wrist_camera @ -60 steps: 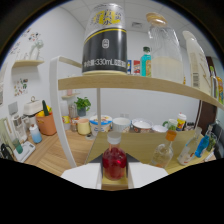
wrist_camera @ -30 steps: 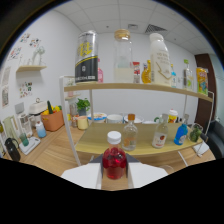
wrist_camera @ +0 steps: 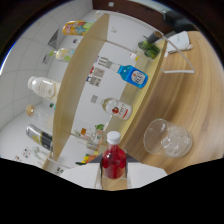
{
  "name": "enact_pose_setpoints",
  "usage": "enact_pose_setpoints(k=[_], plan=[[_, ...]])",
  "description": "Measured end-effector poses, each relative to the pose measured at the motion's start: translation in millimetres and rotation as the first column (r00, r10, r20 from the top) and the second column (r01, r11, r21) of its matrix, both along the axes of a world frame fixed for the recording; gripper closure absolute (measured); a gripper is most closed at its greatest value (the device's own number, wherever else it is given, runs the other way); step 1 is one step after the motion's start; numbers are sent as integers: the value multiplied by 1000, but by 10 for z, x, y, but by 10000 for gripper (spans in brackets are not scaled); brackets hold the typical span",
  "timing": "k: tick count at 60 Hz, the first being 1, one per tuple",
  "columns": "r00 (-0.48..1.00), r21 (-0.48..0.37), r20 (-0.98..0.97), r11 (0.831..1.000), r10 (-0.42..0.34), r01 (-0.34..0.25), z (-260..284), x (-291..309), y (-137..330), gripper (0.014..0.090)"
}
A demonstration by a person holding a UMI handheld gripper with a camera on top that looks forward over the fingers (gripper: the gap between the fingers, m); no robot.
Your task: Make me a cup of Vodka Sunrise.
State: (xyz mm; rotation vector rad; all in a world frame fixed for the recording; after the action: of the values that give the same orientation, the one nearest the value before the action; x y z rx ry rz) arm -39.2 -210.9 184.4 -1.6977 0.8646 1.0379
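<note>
A small bottle of red liquid (wrist_camera: 114,162) with a white cap (wrist_camera: 114,136) sits between my fingers, and my gripper (wrist_camera: 114,169) is shut on it. The whole view is rolled on its side, so the shelf and table run slantwise. A clear glass with ice (wrist_camera: 167,137) stands on the wooden table (wrist_camera: 200,90), just ahead of the fingers and to the right of the bottle's cap. The bottle's neck points past the glass's near side, toward the shelf.
A wooden two-level shelf (wrist_camera: 82,80) holds several bottles: a blue one (wrist_camera: 134,75), a clear one with a red label (wrist_camera: 117,107), a white one (wrist_camera: 44,87) and a black can (wrist_camera: 40,136). A potted plant (wrist_camera: 149,47) stands farther along the table.
The view has rolled about a quarter turn with the red bottle still held. The glass with ice has come into view close to the bottle, and the shelf now slants across the frame.
</note>
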Motion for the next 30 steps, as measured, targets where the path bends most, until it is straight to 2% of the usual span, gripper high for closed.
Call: enact_pose_setpoints(k=[12, 22, 30], plan=[[883, 11, -468, 999, -39, 50, 227, 16, 77, 708], [635, 22, -771, 995, -44, 96, 438, 96, 74, 707], [442, 26, -897, 992, -33, 126, 545, 223, 87, 707]])
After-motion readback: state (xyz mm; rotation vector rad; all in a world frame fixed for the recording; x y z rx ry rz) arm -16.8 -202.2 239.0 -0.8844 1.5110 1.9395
